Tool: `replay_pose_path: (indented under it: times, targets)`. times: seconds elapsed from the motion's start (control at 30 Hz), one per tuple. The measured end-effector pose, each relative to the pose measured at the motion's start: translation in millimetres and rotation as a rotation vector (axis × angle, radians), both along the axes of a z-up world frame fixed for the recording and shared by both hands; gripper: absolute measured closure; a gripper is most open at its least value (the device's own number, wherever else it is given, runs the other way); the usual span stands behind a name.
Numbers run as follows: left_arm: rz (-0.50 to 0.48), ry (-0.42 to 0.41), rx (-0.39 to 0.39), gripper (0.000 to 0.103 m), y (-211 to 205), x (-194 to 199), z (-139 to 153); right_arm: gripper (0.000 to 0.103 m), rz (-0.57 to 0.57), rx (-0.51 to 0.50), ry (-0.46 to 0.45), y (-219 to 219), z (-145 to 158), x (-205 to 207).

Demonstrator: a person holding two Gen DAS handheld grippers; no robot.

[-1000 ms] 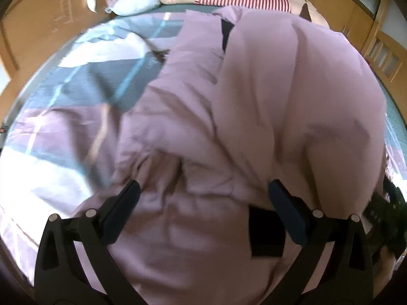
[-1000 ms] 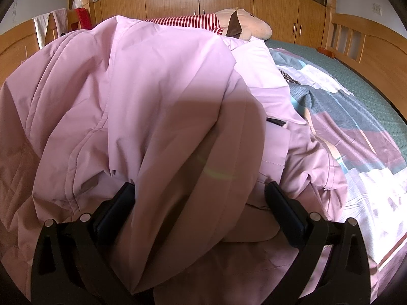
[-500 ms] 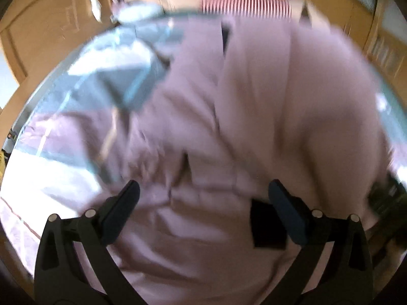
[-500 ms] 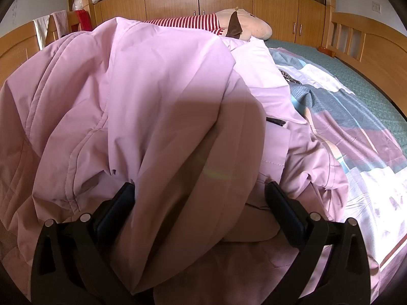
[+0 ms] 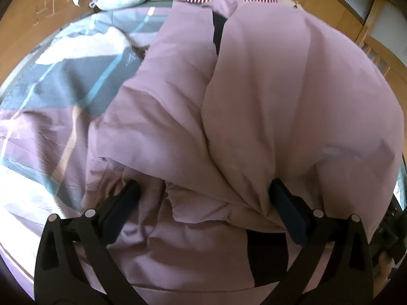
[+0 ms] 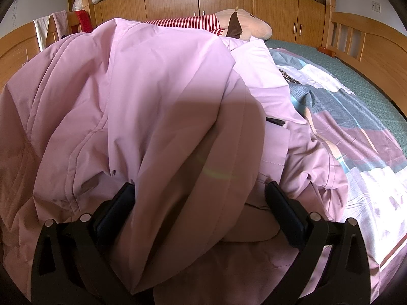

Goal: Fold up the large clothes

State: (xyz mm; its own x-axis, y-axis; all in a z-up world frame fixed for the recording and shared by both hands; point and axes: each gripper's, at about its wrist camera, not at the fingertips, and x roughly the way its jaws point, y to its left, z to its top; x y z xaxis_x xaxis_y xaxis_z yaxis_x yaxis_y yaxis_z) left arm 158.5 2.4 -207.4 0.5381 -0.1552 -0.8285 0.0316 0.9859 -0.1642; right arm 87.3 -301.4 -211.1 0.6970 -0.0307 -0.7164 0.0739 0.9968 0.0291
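Pink jacket [image 6: 162,106] lies heaped on the quilt [image 6: 356,132], its length running up-frame toward the headboard; your left gripper [image 5: 203,203] and right gripper [image 6: 198,203] both gape wide over it.

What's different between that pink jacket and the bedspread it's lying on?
The pink jacket is one plain colour; the bedspread is patchwork of teal, mauve and white blocks. The jacket is puffy and heaped in thick folds, while the bedspread lies flat across the bed. The jacket sits between the fingers of both hand-held grippers; the bedspread does not. Both are soft fabric.
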Motion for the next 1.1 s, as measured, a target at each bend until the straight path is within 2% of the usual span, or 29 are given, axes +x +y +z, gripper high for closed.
replay_pose_path:
  times: [0.13, 0.17, 0.23, 0.33, 0.43, 0.47, 0.53, 0.63, 0.67, 0.73, 0.8, 0.87, 0.9, 0.97, 1.03, 1.1]
  targets:
    - [-0.005, -0.205, 0.037, 0.002, -4, -23, 33, 0.001, -0.001, 0.002, 0.000, 0, 0, 1]
    - [-0.013, -0.217, 0.051, 0.002, -7, -25, 36, 0.001, -0.001, 0.003, -0.001, 0, 0, 0]
    - [-0.026, -0.183, 0.088, 0.002, -13, -21, 30, 0.001, -0.001, 0.005, -0.001, 0, -1, 0]
    - [-0.021, -0.076, 0.129, 0.002, -13, -8, 4, 0.001, -0.001, 0.006, -0.002, 0, -1, 0]
    - [-0.003, -0.039, 0.062, 0.002, -2, -1, 5, 0.001, -0.003, 0.008, 0.003, 0, -1, 2]
    - [0.008, -0.052, 0.044, 0.002, 2, -3, 9, 0.001, -0.007, 0.003, 0.009, 1, 1, 2]
    - [0.030, -0.088, 0.071, 0.002, 6, -10, 18, 0.001, -0.009, 0.008, -0.021, 5, 18, -2]
    - [0.028, -0.100, 0.124, 0.002, 3, -15, 23, 0.002, 0.006, 0.102, -0.215, 19, 73, -12]
    - [0.033, -0.090, 0.136, 0.002, 2, -14, 23, 0.002, 0.018, 0.128, -0.241, 26, 88, -5]
    - [0.034, -0.080, 0.151, 0.002, 0, -16, 22, 0.002, 0.095, 0.176, -0.210, 51, 111, 27]
    - [0.029, -0.064, 0.168, 0.002, -2, -13, 17, 0.004, 0.168, 0.163, -0.171, 79, 119, 59]
    - [0.033, -0.032, 0.138, 0.002, -1, -14, 15, 0.013, 0.217, 0.044, -0.108, 123, 110, 102]
    - [0.037, -0.014, 0.113, 0.002, 3, -12, 11, 0.014, 0.220, 0.002, -0.076, 134, 101, 115]
    - [0.048, 0.018, 0.065, 0.002, 10, -8, 6, 0.013, 0.191, -0.127, 0.022, 160, 61, 156]
    - [0.049, 0.013, 0.061, 0.002, 11, -6, 6, 0.009, 0.184, -0.117, 0.055, 163, 38, 177]
    - [0.049, 0.007, 0.066, 0.002, 10, -5, 5, 0.004, 0.182, -0.103, 0.068, 162, 34, 186]
